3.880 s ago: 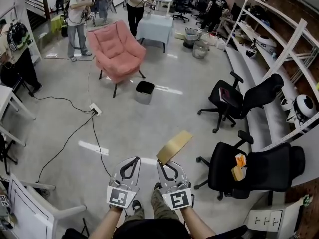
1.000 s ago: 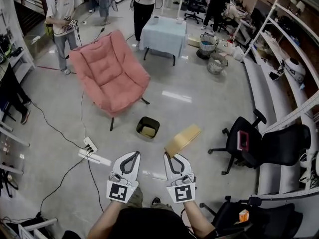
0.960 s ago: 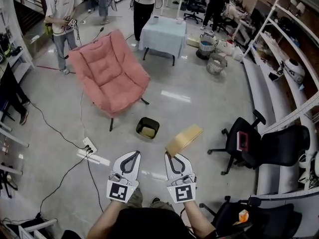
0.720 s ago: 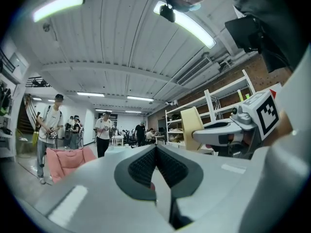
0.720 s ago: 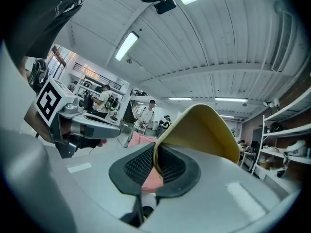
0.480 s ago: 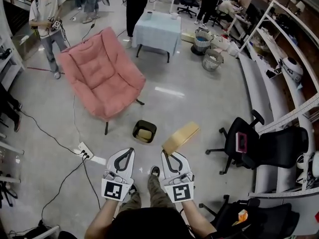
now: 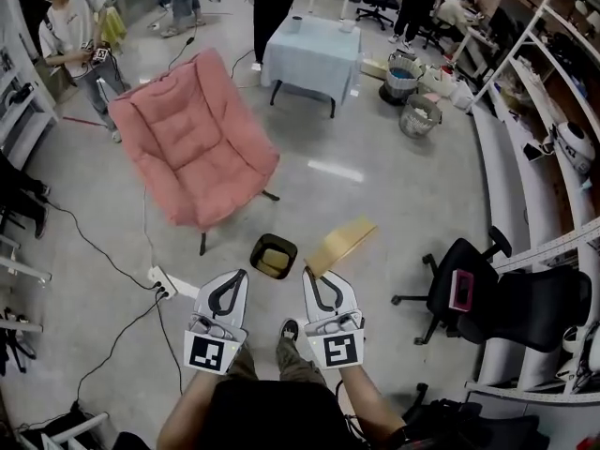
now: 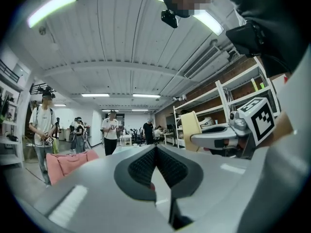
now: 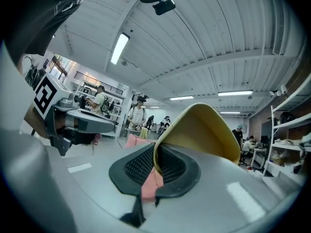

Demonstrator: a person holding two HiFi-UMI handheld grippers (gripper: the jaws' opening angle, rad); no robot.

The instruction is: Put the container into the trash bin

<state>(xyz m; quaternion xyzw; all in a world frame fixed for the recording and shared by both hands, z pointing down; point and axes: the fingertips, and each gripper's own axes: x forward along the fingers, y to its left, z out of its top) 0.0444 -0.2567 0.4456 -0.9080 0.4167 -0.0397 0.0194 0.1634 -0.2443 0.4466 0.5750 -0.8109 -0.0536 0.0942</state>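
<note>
- Ribbed black fingers of the right gripper [image 7: 317, 282] pinch the thin rim of a curved, tan container [image 7: 340, 244], held in the air just right of the trash bin [image 7: 273, 255].
- The left gripper [image 7: 228, 287] has its fingers pressed together, empty.
- The small dark bin stands on a glossy grey floor [image 7: 394, 195], near a padded pink armchair [image 7: 192, 139].

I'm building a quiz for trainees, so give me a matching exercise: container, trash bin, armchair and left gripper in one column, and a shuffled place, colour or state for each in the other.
1 container
2 trash bin
3 armchair
4 left gripper

A pink, beyond the trash bin
B shut, nothing between its jaws
C clamped in the right gripper
D standing just ahead of both grippers

Pairs: 1-C, 2-D, 3-A, 4-B
</note>
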